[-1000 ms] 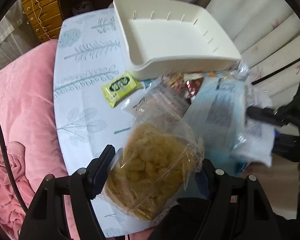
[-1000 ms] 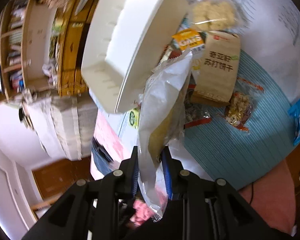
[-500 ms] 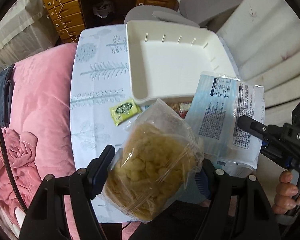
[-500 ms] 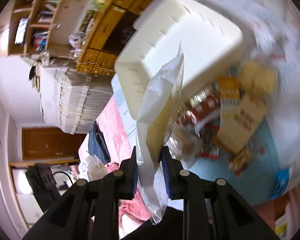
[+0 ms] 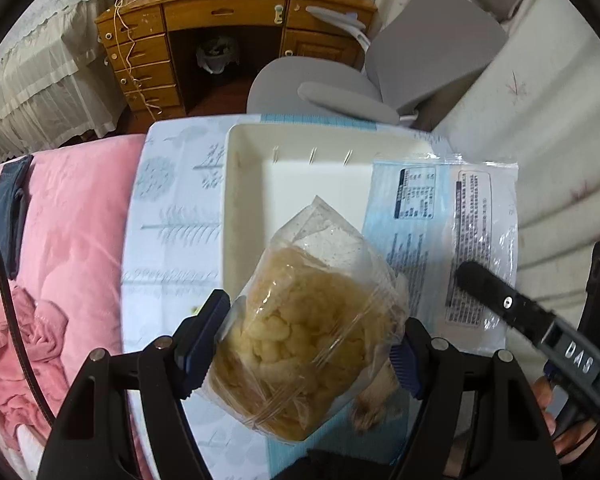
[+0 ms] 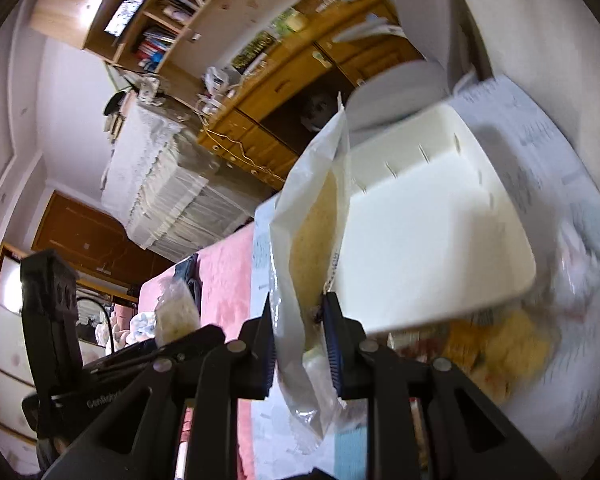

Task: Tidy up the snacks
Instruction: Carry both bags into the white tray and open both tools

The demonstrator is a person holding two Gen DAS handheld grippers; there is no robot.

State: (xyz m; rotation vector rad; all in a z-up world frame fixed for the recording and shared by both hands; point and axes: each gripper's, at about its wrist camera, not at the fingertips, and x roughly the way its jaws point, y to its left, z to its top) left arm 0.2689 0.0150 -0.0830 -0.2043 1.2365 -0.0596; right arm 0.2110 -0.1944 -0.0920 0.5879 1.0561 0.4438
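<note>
1. A clear bag [image 5: 308,344] is showing pale yellow puffed snacks inside.
2. A light blue and white packet [image 5: 440,224] is showing dark printed text panels.
3. A plain cream-white tray [image 5: 244,200] is sitting on a white tablecloth [image 5: 172,216] printed with grey-blue trees.
4. A pink blanket [image 5: 68,216] is lying beside it.
5. A grey chair [image 5: 380,76] is standing by an orange-brown wooden desk [image 5: 220,12].
</note>
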